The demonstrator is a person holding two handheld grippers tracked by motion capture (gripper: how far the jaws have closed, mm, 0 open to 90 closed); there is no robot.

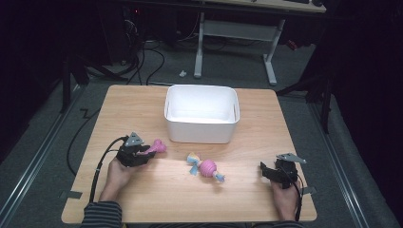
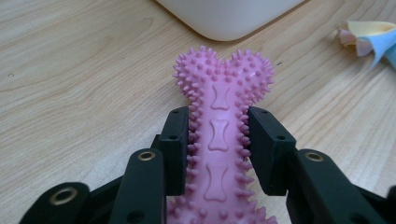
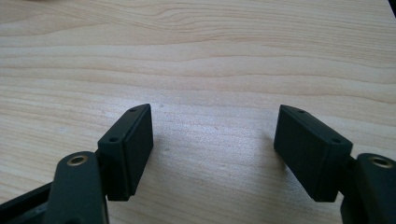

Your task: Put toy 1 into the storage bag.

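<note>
1. Left gripper (image 1: 145, 153): held in the person's left hand (image 1: 116, 173) at the left side of the bench (image 1: 142, 109). Its fingers (image 2: 175, 149) are clamped on the shaft of the pink bone toy, one pad pressing on each side.
2. Pink bone toy (image 2: 218, 126): rubber, covered in short spikes, with small bone shapes embossed along its shaft. Its lobed end juts past the fingertips toward the white bin. In the high view the toy (image 1: 156, 147) lies near the bin's front left corner; whether it rests on the bench or is raised off it cannot be told.
3. Right gripper (image 1: 271, 172): held in the person's right hand (image 1: 285, 202) near the right front corner of the bench. In the right gripper view its fingers (image 3: 130, 149) stand wide apart over bare wood, with nothing between them.
4. White bin (image 1: 202, 129): rectangular, open-topped, set at the middle of the bench toward its far edge.
5. Candy-shaped toy (image 1: 206, 167): pink ribbed middle with pale blue and yellow cloth ends; it lies on the bench between the two grippers, in front of the bin and apart from both.
</note>
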